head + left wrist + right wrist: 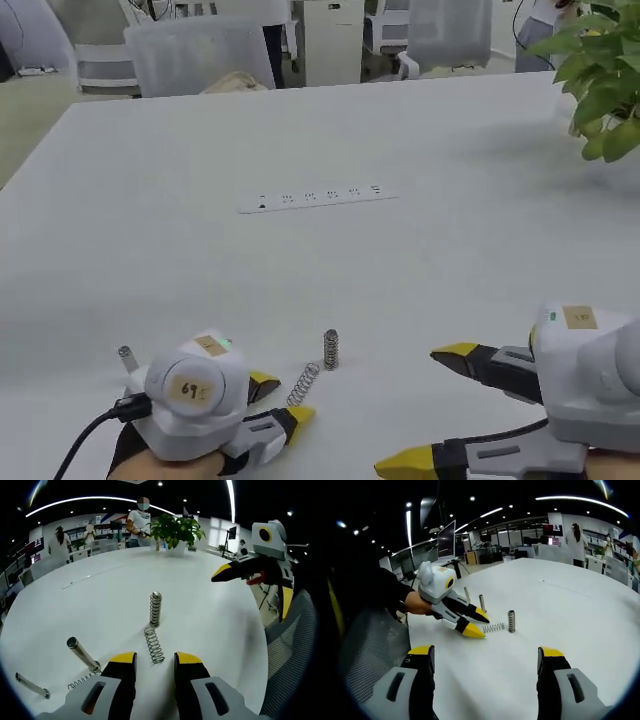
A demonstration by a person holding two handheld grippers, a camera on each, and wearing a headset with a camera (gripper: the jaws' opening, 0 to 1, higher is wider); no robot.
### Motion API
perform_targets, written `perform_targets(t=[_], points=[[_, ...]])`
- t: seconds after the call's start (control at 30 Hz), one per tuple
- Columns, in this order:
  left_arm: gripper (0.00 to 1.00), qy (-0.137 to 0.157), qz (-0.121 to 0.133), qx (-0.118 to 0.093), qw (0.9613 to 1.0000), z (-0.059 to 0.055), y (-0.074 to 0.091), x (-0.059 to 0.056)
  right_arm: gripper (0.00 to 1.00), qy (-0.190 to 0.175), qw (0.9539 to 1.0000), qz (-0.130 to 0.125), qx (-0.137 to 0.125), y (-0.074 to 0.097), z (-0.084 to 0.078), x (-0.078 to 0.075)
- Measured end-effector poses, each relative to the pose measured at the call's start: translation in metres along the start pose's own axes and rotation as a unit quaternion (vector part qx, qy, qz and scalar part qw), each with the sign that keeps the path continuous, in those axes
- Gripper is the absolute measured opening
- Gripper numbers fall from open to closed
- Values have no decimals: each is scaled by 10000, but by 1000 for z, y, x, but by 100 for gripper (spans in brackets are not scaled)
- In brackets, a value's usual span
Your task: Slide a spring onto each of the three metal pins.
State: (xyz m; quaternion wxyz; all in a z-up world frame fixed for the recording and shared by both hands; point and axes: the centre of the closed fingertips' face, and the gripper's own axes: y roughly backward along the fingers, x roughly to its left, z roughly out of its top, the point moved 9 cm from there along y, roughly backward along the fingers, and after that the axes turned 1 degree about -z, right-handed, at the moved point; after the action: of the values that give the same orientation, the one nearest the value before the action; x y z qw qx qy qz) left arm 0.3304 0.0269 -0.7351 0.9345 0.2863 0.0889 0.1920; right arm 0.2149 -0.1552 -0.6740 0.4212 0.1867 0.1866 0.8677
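Observation:
A spring-covered pin [331, 349] [155, 608] [511, 621] stands upright on the white table [330, 130]. A loose spring [303, 383] [154, 644] [493, 627] lies flat beside it, just ahead of my left gripper [282, 398] [155, 658] [477, 624], which is open with nothing between its jaws. A bare pin [125, 355] [80, 652] [482, 602] stands to the left, with a small spring [78, 682] lying at its foot. Another pin [31, 685] is further left. My right gripper [430, 408] [485, 651] [252, 596] is wide open and empty, to the right of the springs.
A white power strip [318, 197] lies mid-table. A potted plant [600, 90] [175, 530] stands at the far right corner. Chairs [195, 55] and people [140, 522] are beyond the far edge. A cable [90, 440] trails from the left gripper.

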Motion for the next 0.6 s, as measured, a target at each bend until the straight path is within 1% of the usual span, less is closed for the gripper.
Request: perform_targets(t=[0.23, 0.4, 0.47, 0.6], points=[[15, -69, 86, -8, 9999, 1, -5, 3, 83, -7, 10000, 5, 38, 0, -2, -1], [11, -48, 138, -19, 9999, 1, -4, 6, 82, -30, 10000, -1, 57, 0, -3, -1], [9, -83, 173, -19, 9998, 0, -4, 7, 82, -32, 10000, 6, 61, 0, -4, -1], [4, -102, 156, -16, 9998, -1, -3, 7, 82, -31, 10000, 12, 77, 0, -4, -1]])
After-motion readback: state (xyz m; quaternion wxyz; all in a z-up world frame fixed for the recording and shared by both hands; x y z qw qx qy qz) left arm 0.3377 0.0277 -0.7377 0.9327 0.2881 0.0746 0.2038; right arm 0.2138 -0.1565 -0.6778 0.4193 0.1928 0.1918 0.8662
